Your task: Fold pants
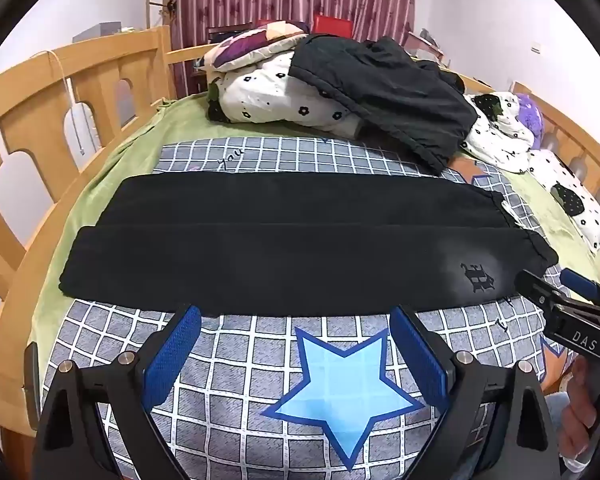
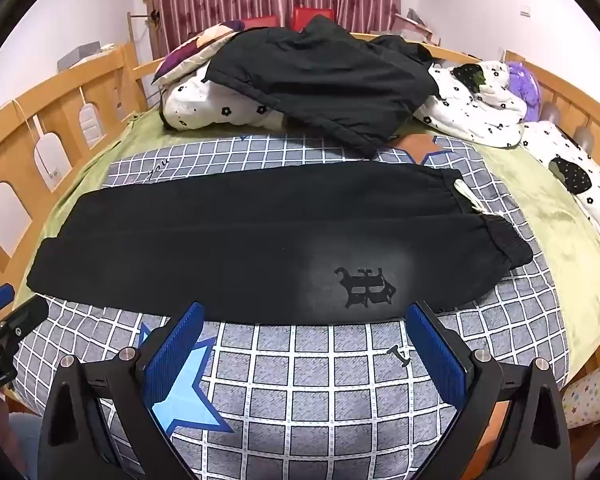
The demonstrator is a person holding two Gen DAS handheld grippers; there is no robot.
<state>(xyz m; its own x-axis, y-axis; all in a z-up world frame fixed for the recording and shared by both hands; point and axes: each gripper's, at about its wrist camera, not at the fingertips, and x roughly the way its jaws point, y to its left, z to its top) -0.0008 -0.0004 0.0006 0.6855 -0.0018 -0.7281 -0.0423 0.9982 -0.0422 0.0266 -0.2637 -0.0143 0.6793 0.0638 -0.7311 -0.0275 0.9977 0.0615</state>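
Observation:
Black pants (image 1: 292, 248) lie flat across the grey checked blanket (image 1: 236, 364), legs side by side pointing left, elastic waistband at the right. A grey patch with a black logo (image 2: 366, 286) sits near the waist. My left gripper (image 1: 296, 320) is open and empty, just short of the pants' near edge at mid-leg. My right gripper (image 2: 306, 316) is open and empty, at the near edge below the logo; it also shows at the right edge of the left wrist view (image 1: 556, 300). The pants show whole in the right wrist view (image 2: 260, 248).
A heap of white flowered bedding (image 1: 280, 96) with another black garment (image 1: 384, 92) on it lies at the far side. A wooden bed rail (image 1: 40, 128) runs along the left and back. A flowered pillow (image 2: 572, 176) lies at the right on the green sheet (image 2: 540, 200).

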